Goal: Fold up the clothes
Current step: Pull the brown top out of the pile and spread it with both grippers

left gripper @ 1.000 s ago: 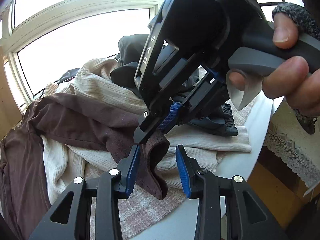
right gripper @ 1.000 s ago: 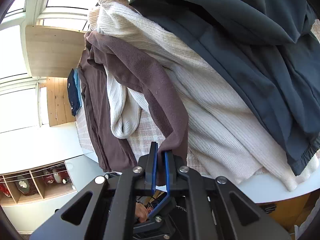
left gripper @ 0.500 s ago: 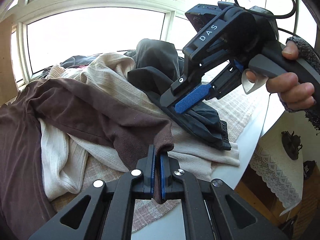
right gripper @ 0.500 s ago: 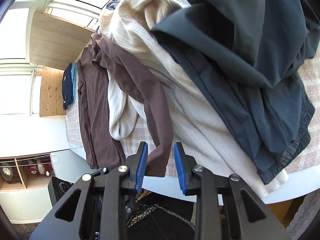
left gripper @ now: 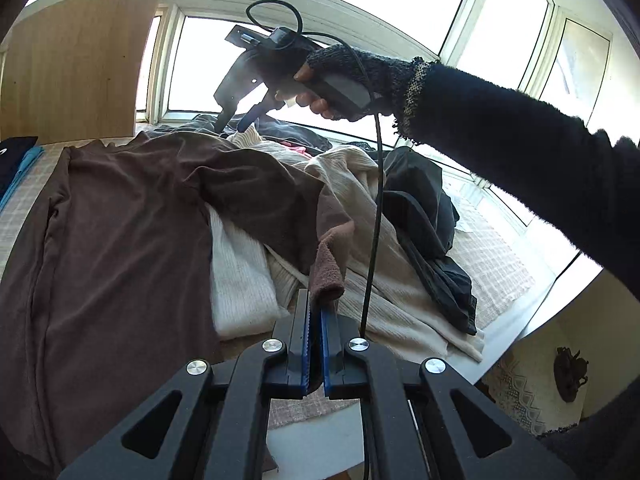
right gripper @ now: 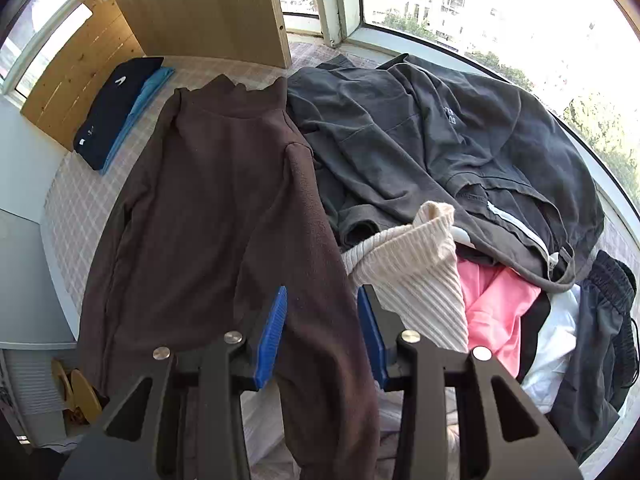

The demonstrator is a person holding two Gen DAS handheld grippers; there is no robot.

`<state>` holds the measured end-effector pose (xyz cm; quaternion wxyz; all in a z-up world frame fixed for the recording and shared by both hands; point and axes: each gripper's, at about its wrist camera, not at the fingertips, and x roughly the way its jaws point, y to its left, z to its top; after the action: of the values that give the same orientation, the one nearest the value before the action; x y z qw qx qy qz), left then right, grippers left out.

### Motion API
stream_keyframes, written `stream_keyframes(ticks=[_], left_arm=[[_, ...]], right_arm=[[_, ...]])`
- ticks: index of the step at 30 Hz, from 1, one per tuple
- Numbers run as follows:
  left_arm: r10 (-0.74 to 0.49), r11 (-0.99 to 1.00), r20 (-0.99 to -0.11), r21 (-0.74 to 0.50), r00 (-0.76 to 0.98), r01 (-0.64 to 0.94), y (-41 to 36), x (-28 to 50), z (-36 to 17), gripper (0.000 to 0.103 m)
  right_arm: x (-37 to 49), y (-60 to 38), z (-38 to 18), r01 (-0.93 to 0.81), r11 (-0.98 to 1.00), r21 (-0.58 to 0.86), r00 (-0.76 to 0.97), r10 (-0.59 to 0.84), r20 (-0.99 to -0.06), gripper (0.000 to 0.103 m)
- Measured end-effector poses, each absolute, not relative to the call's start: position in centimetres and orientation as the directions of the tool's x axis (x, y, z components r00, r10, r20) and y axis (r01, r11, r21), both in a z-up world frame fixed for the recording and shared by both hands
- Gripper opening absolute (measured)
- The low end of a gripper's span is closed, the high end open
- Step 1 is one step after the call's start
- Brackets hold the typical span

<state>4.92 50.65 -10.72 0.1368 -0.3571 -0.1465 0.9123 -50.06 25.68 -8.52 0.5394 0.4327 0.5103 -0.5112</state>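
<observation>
Two grippers share one brown high-neck top (right gripper: 208, 208), spread on the table's checked cloth (right gripper: 76, 200) beside the unsorted heap, presumably for folding. The left gripper (left gripper: 314, 320) has its fingers pinched on the sleeve cuff (left gripper: 328, 276); the right gripper (right gripper: 322, 334), fingers opening, straddles the sleeve (unpressed). Pale lettering on the grey hoodie (right gripper: 460, 136) is unreadable.

One brown top (right gripper: 224, 208), one cream knit (right gripper: 416, 280), two folded garments (right gripper: 116, 120).

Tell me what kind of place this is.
Likely a home's sunlit bay-window nook used for laundry: curved white-framed windows, a heap of mixed clothes including a brown fleece top on a checked cloth, and a folded navy garment already set aside.
</observation>
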Motion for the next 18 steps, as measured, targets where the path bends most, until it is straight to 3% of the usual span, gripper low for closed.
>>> stream_keyframes(ticks=[3, 7, 9, 14, 18], left_arm=[[0.371, -0.906, -0.599, -0.401, -0.710, -0.134, 49.7, 5.2, -10.7, 0.003], [0.402, -0.895, -0.578, -0.412, -0.710, -0.171, 49.9, 5.4, -10.3, 0.003], [0.418, -0.890, -0.569, -0.414, -0.708, -0.192, 50.2, 5.4, -10.0, 0.003], [0.402, -0.875, -0.542, -0.465, -0.738, -0.135, 47.5, 6.2, -10.1, 0.003], [0.352, -0.834, -0.564, -0.552, -0.747, 0.024, 42.5, 8.2, -12.9, 0.003]], right_arm=[[-49.7, 23.9, -10.6, 0.985, 0.131, -0.112, -0.104, -0.062, -0.993, 0.037], [-50.4, 23.1, -11.8, 0.992, 0.122, -0.038, -0.038, -0.003, -0.999, 0.036], [-50.6, 23.2, -11.9, 0.992, 0.122, -0.017, -0.019, 0.018, -1.000, 0.012], [-51.1, 22.7, -10.2, 0.994, 0.100, -0.035, -0.038, 0.033, -0.999, 0.005], [-49.6, 21.8, -9.3, 0.981, 0.097, -0.165, -0.169, 0.032, -0.985, 0.005]])
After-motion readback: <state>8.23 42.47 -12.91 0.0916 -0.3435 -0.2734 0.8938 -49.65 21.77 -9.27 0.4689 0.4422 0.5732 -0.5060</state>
